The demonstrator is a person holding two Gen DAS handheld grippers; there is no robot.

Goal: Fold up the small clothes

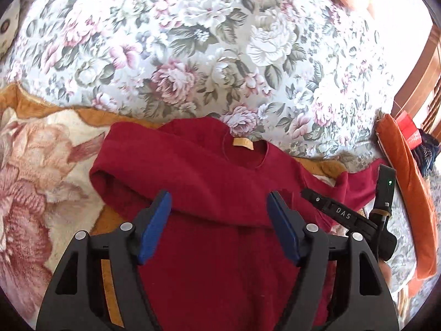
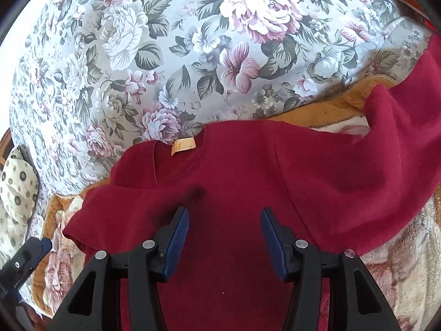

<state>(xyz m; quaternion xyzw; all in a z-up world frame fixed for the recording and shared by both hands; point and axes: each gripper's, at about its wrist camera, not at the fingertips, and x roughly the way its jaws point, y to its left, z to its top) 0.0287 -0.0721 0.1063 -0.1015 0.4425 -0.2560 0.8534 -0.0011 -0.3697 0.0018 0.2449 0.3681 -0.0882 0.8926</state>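
A red sweater (image 1: 209, 182) lay spread on a bed, its body reaching toward both cameras and its neckline pointing away, with a tan label (image 1: 243, 145) inside the collar. In the left wrist view the left gripper (image 1: 219, 224) hung over the sweater's body, its blue fingers (image 1: 154, 226) released and wide apart, with red cloth showing between them but not pinched. One sleeve was folded across the chest, its edge running just beyond those fingertips. In the right wrist view the right gripper (image 2: 224, 233) likewise stood over the body, fingers (image 2: 177, 241) spread and clamping nothing. The other sleeve (image 2: 402, 127) stretched away to the right, free of both tools. The right gripper also showed at the right edge of the left wrist view, close beside the left one.

Beyond the collar a floral bedspread (image 1: 198, 55) offered broad open room. A plush blanket (image 1: 33, 171) with an ochre border and pink flowers lay under the sweater. An orange cushion (image 1: 408, 193) lay at the right margin, and a patterned pillow (image 2: 19, 187) at the left.
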